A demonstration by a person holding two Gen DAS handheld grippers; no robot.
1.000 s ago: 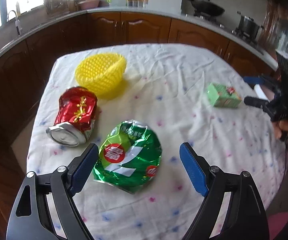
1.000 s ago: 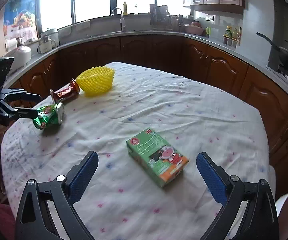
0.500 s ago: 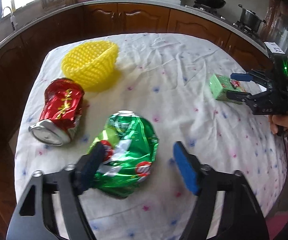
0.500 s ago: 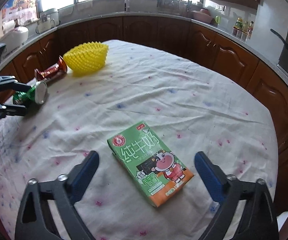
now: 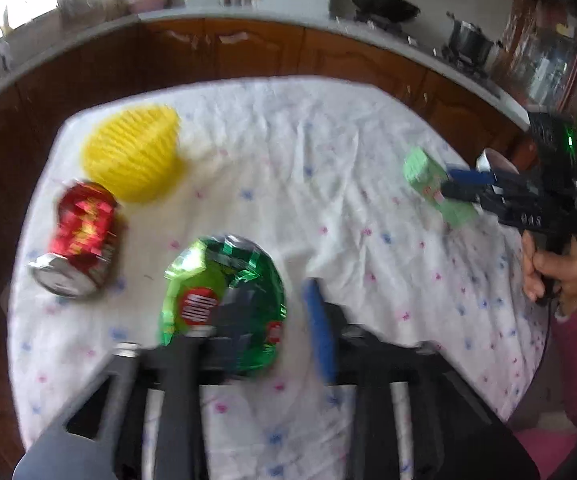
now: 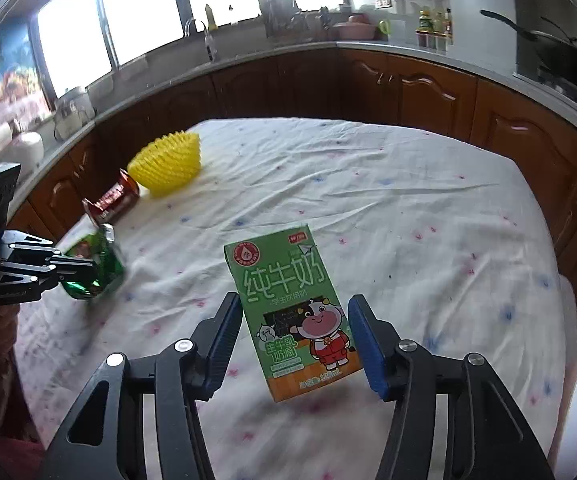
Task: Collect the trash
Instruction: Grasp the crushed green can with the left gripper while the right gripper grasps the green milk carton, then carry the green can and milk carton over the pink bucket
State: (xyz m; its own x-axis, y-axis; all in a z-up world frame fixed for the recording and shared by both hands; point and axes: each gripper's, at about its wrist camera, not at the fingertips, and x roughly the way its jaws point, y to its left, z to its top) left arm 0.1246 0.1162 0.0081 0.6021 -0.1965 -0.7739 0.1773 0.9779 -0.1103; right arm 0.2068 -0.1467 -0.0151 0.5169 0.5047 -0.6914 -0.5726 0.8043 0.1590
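My left claw point(image 5: 268, 320) is closed around the crushed green aluminium drink can point(image 5: 224, 304); one blue pad is on the can's right side and the other finger crosses in front of it, but that view is blurred, so I cannot tell how firm the contact is. From the right wrist, the can point(image 6: 96, 264) sits at the tips of that claw point(image 6: 88, 270), near the left edge of the worktop.

My right claw point(image 6: 294, 332) pinches the green rectangular milk carton with a cartoon cow printed on it point(image 6: 292, 308), a blue pad against each long side. The carton stands tilted between the fingers, its orange bottom edge nearest the camera. In the left wrist view it point(image 5: 432, 188) shows as a pale green block at that claw point(image 5: 452, 184).

Both lie over the round worktop covered in a white cloth with small pink and blue flowers point(image 6: 388, 208). A dented red drink can with gold print point(image 5: 82, 236) lies on its side just left of the green one, its silver end towards me. Just beyond it sits a yellow perforated plastic basket point(image 5: 132, 152), tipped on its side. Dark wooden cabinets point(image 6: 408, 84) curve behind the worktop.
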